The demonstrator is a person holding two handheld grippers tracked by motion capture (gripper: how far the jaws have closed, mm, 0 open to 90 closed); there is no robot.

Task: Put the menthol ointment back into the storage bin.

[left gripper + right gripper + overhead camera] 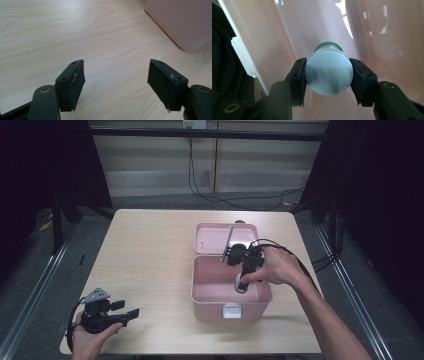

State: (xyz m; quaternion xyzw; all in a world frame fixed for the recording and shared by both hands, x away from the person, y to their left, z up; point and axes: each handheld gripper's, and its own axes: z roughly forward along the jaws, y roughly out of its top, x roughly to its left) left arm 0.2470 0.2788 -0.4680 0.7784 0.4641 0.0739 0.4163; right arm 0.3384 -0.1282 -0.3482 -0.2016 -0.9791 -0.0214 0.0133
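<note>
At the bench's near left corner, the left tongs are resting low with jaws standing wide apart, nothing between them. Further in, near the right edge, the right tongs are reaching down into the open pink box, clamped on a pale-capped bottle inside it. Behind, the box's lid is standing raised.

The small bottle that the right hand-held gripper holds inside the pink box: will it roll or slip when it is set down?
The bottle looks round and smooth, so laid on its side it would probably roll across the glossy floor of the pink box. The right hand-held gripper clamps its curved sides, so it might twist or slip. It seems small and plastic, probably light and stiff.
</note>
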